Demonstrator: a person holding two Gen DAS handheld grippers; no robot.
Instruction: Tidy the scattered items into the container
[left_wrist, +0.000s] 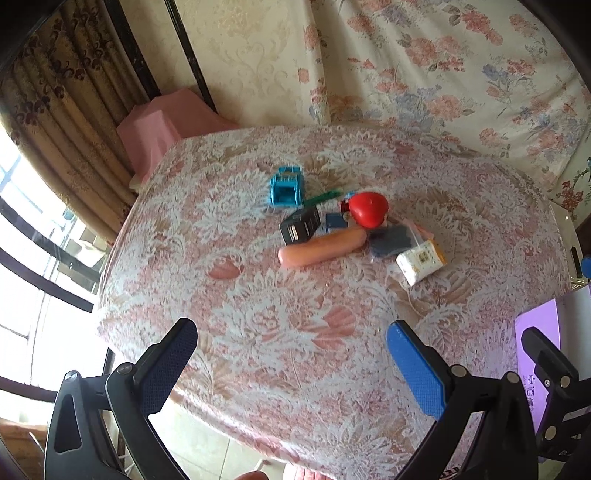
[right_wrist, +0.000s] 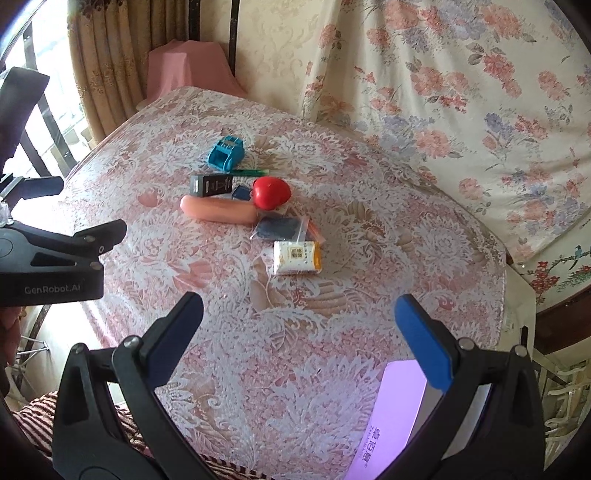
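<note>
- From the left wrist view, we see our left hand-held gripper (left_wrist: 291, 350) hovering above the near edge of the surface (left_wrist: 258, 332), its two fingers spread wide apart and holding nothing.
- Beyond it, near the middle of the surface, lies the scattered pile: a blue toy car (left_wrist: 286, 186), a green pen (left_wrist: 321, 197), a black box (left_wrist: 300, 225), a red heart-shaped toy (left_wrist: 368, 208), a long pink sausage-shaped item (left_wrist: 321, 247), a dark pouch in a clear bag (left_wrist: 393, 242) and a white tissue pack (left_wrist: 421, 262).
- At the right edge, a purple box (left_wrist: 539, 332), which we judge to be the container, sits near us and well apart from the pile; part of the right hand-held gripper (left_wrist: 554, 376) overlaps it.
- From the right wrist view, our right hand-held gripper (right_wrist: 299, 332) also has its fingers spread apart, empty, above the near part of the surface (right_wrist: 295, 369).
- The purple box (right_wrist: 399, 398) shows just behind its right finger; we cannot tell what is inside.
- The same items sit in a loose cluster further off, the toy car (right_wrist: 226, 153) farthest and the tissue pack (right_wrist: 297, 256) nearest.
- We judge the tidying barely begun: every visible item rests on the cloth, so all remain to be carried over.
</note>
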